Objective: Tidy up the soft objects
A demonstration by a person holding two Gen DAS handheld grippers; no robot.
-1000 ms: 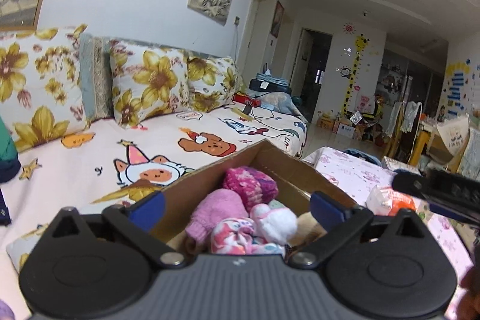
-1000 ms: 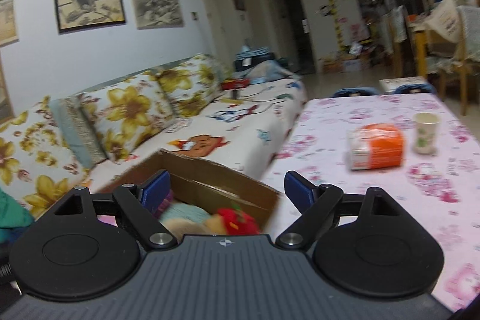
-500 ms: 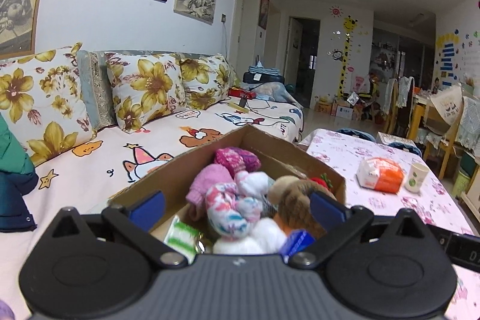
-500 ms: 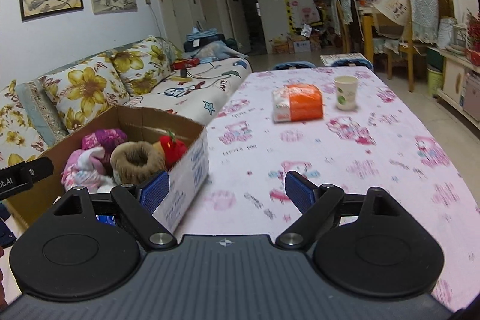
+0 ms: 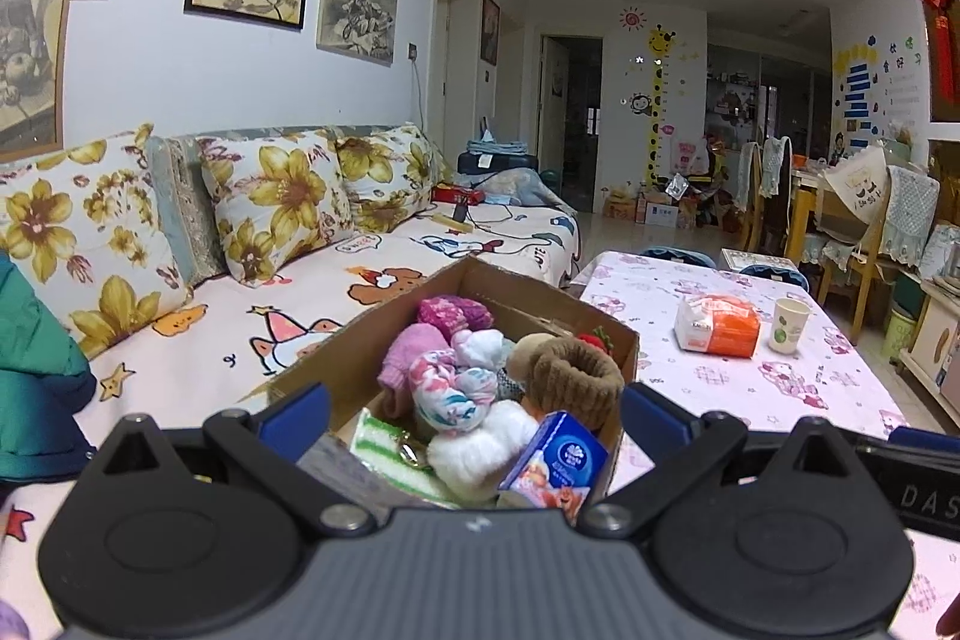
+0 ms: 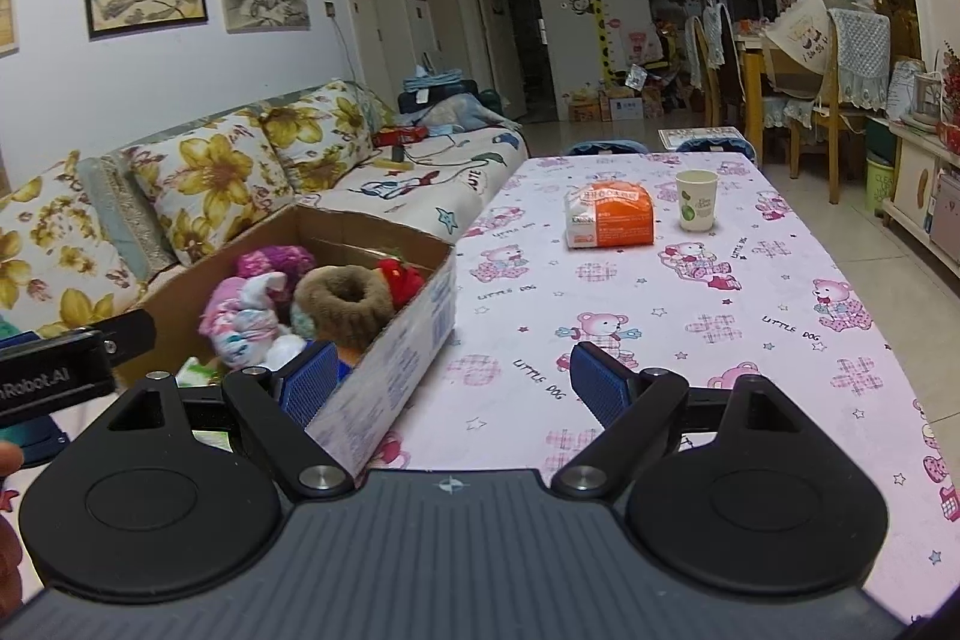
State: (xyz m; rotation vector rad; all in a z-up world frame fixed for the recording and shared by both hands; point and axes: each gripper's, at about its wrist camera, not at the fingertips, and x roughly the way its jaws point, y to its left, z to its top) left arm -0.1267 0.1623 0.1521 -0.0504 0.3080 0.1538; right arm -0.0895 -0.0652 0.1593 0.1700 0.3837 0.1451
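A cardboard box (image 5: 627,343) (image 6: 420,304) stands on the left edge of the table, full of soft things: a brown knitted ring (image 5: 576,376) (image 6: 345,295), pink and magenta knits (image 5: 453,313), a floral cloth bundle (image 5: 450,391), a white plush (image 5: 480,451), a red soft toy (image 6: 399,277), a blue tissue pack (image 5: 558,466). My left gripper (image 5: 474,415) is open and empty, just before the box's near end. My right gripper (image 6: 456,379) is open and empty, over the table beside the box's right wall.
An orange and white tissue pack (image 6: 609,220) (image 5: 717,325) and a paper cup (image 6: 696,208) (image 5: 789,331) stand farther back on the pink printed tablecloth (image 6: 690,334). A sofa with flowered cushions (image 5: 276,202) runs along the left. Chairs stand at the back right.
Both grippers have pulled back and risen, so the box's contents and the table now show more fully. Both stay open and empty.
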